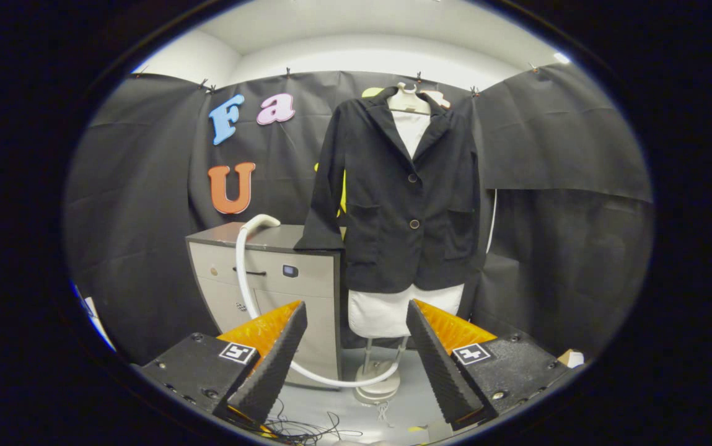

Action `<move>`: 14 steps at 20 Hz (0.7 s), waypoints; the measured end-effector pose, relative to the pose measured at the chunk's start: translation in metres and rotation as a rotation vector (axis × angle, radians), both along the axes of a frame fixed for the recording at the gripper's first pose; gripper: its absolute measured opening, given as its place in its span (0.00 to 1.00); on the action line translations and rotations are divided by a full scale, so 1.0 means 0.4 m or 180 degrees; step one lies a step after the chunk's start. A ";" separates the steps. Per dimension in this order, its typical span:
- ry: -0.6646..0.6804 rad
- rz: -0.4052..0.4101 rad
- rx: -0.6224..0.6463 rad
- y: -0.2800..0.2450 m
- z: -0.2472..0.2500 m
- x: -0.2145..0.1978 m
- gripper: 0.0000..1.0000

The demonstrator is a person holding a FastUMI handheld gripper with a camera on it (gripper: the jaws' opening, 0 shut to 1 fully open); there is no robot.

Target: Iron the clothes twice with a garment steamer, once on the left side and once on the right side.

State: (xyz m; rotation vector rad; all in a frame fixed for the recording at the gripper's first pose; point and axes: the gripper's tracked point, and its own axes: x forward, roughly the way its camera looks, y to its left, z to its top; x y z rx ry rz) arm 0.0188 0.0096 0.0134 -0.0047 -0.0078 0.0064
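While empty, gripper [356,337] wide apart.

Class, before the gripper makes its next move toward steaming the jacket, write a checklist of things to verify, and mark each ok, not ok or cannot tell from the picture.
1. Gripper open and empty: ok, fingers apart, nothing between them.
2. Jacket hung and buttoned on the mannequin, beyond the fingers: ok.
3. Hose found: ok, it runs from the cabinet top down toward the stand's base.
4. Steamer head located: cannot tell, the hose ends are hidden.
5. Steamer in hand: not ok, nothing gripped yet.
6. Cables on the floor below the fingers: not ok, a possible snag.
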 end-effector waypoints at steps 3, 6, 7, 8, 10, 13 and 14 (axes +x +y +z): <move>0.0007 0.0034 0.0000 0.018 0.017 0.020 1.00; 0.0009 0.0044 0.0023 0.039 0.041 0.048 1.00; 0.0003 0.0062 0.0028 0.051 0.055 0.061 1.00; 0.0003 0.0071 0.0037 0.061 0.068 0.075 1.00; -0.0032 0.0141 0.0053 0.095 0.108 0.113 1.00; -0.0081 0.0279 0.0021 0.154 0.183 0.191 1.00; -0.0118 0.0341 0.0005 0.179 0.214 0.224 1.00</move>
